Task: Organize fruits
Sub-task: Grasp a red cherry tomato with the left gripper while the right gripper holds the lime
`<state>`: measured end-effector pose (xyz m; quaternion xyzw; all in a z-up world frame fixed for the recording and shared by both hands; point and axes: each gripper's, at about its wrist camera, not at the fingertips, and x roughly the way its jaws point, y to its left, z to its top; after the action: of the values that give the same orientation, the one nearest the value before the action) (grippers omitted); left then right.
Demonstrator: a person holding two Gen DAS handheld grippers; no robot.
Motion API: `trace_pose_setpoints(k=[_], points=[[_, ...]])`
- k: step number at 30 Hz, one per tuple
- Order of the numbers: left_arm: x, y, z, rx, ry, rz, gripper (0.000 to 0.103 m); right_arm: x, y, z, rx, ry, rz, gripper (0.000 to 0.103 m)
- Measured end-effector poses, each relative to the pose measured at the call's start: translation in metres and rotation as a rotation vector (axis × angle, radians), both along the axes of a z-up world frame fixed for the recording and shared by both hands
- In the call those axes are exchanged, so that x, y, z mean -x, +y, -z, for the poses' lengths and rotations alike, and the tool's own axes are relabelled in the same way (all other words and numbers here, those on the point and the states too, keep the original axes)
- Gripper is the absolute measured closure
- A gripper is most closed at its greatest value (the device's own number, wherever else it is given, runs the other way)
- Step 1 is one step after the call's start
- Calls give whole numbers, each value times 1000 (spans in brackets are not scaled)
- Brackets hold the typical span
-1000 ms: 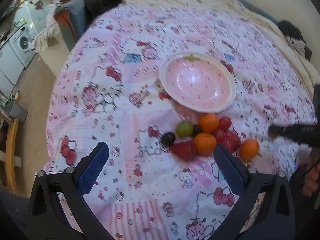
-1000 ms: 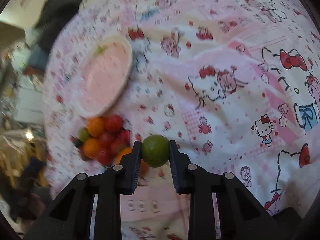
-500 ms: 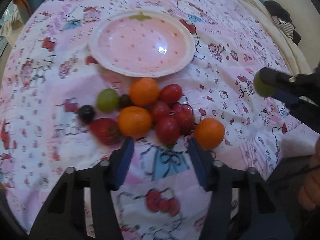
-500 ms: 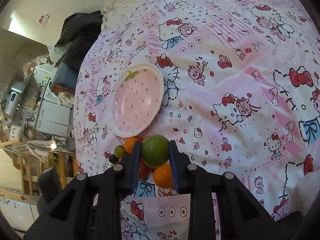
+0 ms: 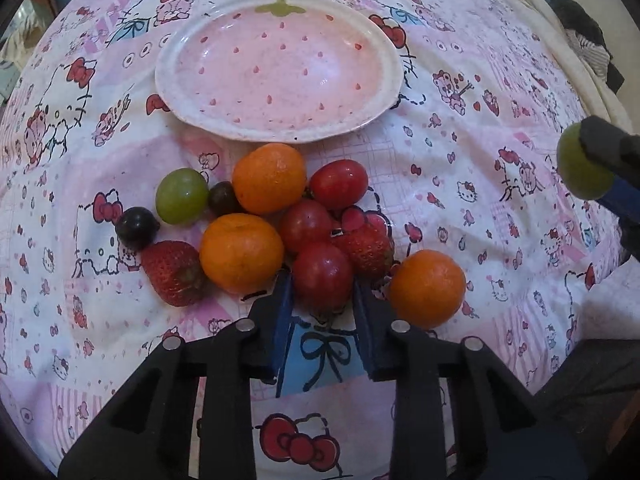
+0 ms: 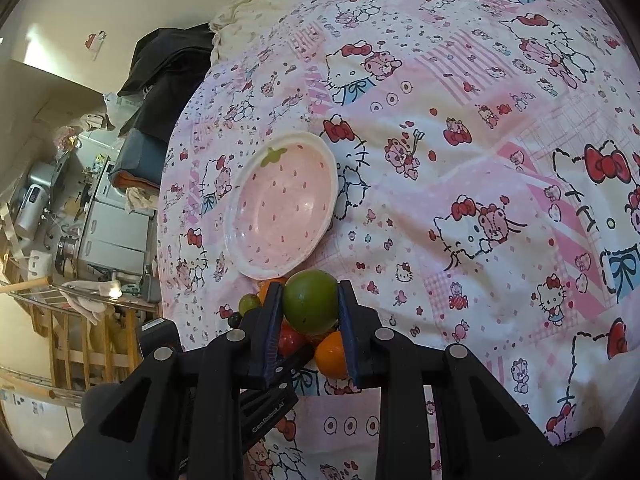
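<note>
The left gripper was closing its jaws around a red cherry tomato beside the strawberry plate, while the right gripper clenched a green lime.

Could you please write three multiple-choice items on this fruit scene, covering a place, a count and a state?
1. Where does the fruit pile lie relative to the strawberry-pattern plate in the left wrist view?
A. below its near rim
B. inside it
C. above its far rim

2. How many orange fruits are in that pile?
A. one
B. three
C. five

3. What is the right hand-held gripper doing?
A. standing open
B. clamping a green fruit
C. clamping a strawberry

Answers:
1 A: the pile sits on the bedspread, and the plate is bare.
2 B: three show.
3 B: the green fruit sits between its pads.
</note>
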<state>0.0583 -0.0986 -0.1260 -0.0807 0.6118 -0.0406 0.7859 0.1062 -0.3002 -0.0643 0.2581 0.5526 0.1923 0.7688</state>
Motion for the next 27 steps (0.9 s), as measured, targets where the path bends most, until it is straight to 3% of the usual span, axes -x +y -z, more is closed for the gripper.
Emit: trace_pose_setpoints(k=[4,14,20,27], points=[[6,3,-8,12,-6,18,79,1,0,1,4,1,1,75],[22,13,-54,-85,-120,42,79,3,4,0,15,-7,-7,75],[12,30,-85,-153,-231,19,79,1,15,-10,5,-40,-23,75],[-12,52,-105,-174,-279,5,79,-15,31,-22,44,-96,-59,75]])
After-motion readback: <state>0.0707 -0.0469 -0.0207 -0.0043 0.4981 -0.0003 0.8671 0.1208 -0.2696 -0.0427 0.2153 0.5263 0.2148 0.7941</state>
